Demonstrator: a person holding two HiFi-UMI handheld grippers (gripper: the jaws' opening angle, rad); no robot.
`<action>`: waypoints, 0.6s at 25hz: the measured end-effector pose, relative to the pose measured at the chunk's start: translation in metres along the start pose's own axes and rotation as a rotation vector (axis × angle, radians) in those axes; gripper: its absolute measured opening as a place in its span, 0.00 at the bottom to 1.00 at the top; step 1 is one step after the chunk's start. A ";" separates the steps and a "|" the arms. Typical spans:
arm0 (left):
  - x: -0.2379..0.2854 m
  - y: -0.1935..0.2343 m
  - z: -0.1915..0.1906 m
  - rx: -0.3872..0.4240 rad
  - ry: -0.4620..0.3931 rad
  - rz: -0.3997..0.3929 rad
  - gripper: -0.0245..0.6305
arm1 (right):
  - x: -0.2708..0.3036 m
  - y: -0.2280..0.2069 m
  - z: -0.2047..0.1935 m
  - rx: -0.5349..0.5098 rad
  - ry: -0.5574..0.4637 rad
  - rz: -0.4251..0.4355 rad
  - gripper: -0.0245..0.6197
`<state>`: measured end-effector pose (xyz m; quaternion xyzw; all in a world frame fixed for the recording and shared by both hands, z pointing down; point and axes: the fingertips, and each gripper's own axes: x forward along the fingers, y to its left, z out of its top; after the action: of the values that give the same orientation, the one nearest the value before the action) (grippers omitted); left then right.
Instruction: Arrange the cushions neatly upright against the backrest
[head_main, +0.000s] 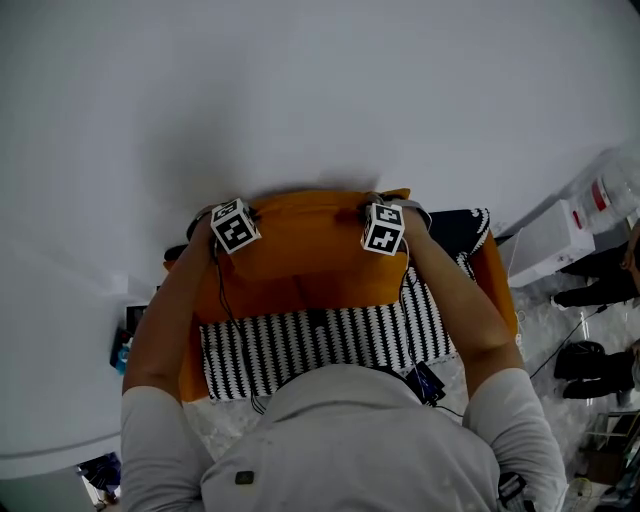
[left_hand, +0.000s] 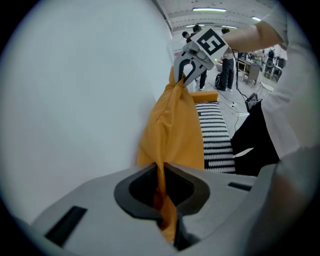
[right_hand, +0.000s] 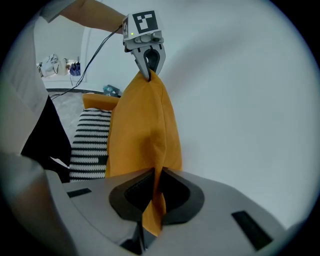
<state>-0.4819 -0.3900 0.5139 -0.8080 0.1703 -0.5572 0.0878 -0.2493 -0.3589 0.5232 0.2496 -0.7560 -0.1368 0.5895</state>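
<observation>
Left gripper (left_hand: 167, 212) is clamped on one top corner of the orange cushion (head_main: 310, 250), the fabric pinched thin between its dark pads. The right gripper (right_hand: 151, 207) is closed the same way on the opposite top corner. The cushion hangs between the two grippers, its top edge stretched from one to the other. It hangs close in front of the white wall (head_main: 300, 90) that rises beyond both grippers. Below them, on the person's side of the hanging cushion, a black-and-white striped cushion (head_main: 320, 345) lies flat. In the head view the orange cushion's lower edge meets the striped one's far edge, but whether they touch cannot be told. More orange upholstery (head_main: 497, 280) shows past the striped cushion's ends, and a dark fabric piece (head_main: 455, 230) sits just outside the right gripper. Well off to that gripper's outer side stands a white water dispenser (head_main: 545, 245). It carries a clear bottle (head_main: 610, 190) with a red label, and what the bottle holds cannot be made out.
</observation>
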 end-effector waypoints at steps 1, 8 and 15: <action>0.000 -0.003 0.005 0.009 0.000 -0.003 0.09 | -0.004 0.002 -0.005 0.006 0.003 -0.003 0.10; 0.015 -0.030 0.048 0.071 -0.010 -0.033 0.09 | -0.029 0.015 -0.055 0.064 0.029 -0.030 0.09; 0.027 -0.065 0.118 0.128 -0.017 -0.056 0.09 | -0.062 0.030 -0.127 0.115 0.040 -0.048 0.09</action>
<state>-0.3523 -0.3449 0.5159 -0.8099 0.1107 -0.5623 0.1250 -0.1225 -0.2889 0.5216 0.3039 -0.7444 -0.1020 0.5858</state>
